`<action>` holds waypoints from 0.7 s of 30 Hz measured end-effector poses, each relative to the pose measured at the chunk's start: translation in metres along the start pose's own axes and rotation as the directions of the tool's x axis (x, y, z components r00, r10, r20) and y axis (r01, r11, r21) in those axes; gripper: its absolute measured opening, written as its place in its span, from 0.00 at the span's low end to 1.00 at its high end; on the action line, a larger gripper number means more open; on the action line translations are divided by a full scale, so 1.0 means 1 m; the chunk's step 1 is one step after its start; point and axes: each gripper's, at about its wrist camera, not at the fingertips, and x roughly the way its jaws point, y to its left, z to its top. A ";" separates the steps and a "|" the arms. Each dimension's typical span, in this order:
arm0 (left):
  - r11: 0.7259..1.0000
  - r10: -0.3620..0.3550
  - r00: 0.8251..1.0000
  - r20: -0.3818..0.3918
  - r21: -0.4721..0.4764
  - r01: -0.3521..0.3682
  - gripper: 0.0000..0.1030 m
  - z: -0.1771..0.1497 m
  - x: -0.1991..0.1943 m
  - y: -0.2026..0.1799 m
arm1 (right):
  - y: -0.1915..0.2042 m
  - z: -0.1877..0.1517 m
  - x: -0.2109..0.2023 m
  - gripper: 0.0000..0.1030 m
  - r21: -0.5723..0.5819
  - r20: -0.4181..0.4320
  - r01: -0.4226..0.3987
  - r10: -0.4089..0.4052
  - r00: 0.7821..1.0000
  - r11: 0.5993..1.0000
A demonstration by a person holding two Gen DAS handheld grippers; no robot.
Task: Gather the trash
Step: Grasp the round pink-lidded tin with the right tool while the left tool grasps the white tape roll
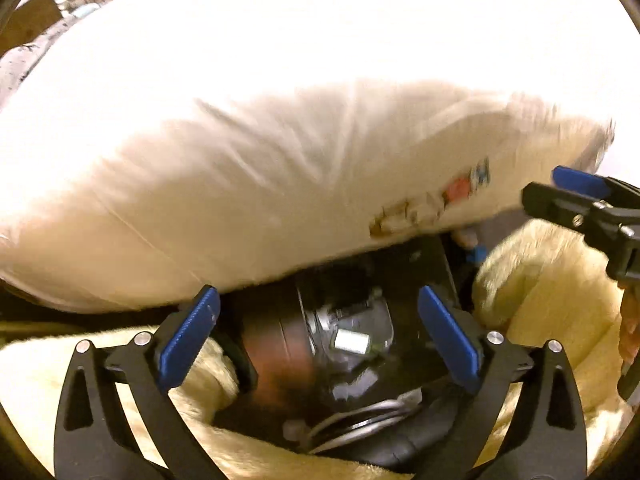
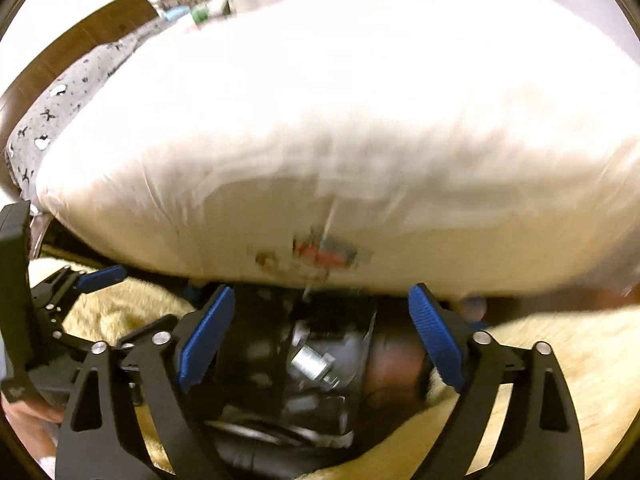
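Pillow: large white cushion (image 1: 248,168), blurred, filling the upper part of both wrist views; a small printed label with red and blue marks (image 1: 460,196) sits near its lower edge.
Trash container: dark opening below the pillow, holding a crumpled clear plastic piece (image 1: 352,340) with a small silvery cylinder inside, beside a brownish rounded item (image 1: 276,356) and white cords (image 1: 372,416); exact nature of the container cannot be told.
Fleece: cream fluffy fabric (image 1: 532,280) surrounds the dark opening on both sides and along the near edge.
Left gripper: (image 1: 318,340) jaws spread wide with blue pads facing each other; nothing pressed between them; the trash lies in view beyond the gap.
Right gripper: (image 2: 324,344) jaws likewise released and wide apart, empty; also visible at the right edge of the left wrist view.
Background: grey patterned cloth (image 2: 52,116) and brown wooden surface (image 2: 80,48) at the upper left, behind the pillow.
Person: part of a hand (image 2: 24,412) at the lower left edge of the right wrist view.
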 end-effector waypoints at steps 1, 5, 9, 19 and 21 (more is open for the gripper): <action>1.000 0.004 1.000 0.022 -0.006 -0.004 0.92 0.005 -0.007 0.003 | 0.000 0.008 -0.011 0.92 -0.017 0.043 0.020 -0.019 0.999 1.000; 0.999 0.023 0.990 0.138 -0.028 -0.019 0.92 0.031 -0.040 0.016 | 0.000 0.043 -0.034 0.94 -0.044 0.154 0.063 -0.055 0.987 0.997; 0.998 0.057 0.980 0.189 -0.028 -0.052 0.92 0.052 -0.053 0.023 | 0.002 0.082 -0.032 0.94 -0.045 0.211 0.051 -0.040 0.977 0.998; 0.994 0.101 0.977 0.186 -0.049 -0.093 0.92 0.082 -0.041 0.043 | 0.038 0.164 0.035 0.95 -0.088 0.183 0.013 0.003 0.983 0.996; 0.994 0.103 0.976 0.192 -0.051 -0.095 0.92 0.091 -0.040 0.046 | 0.042 0.174 0.049 0.95 -0.086 0.163 0.019 -0.004 0.987 0.996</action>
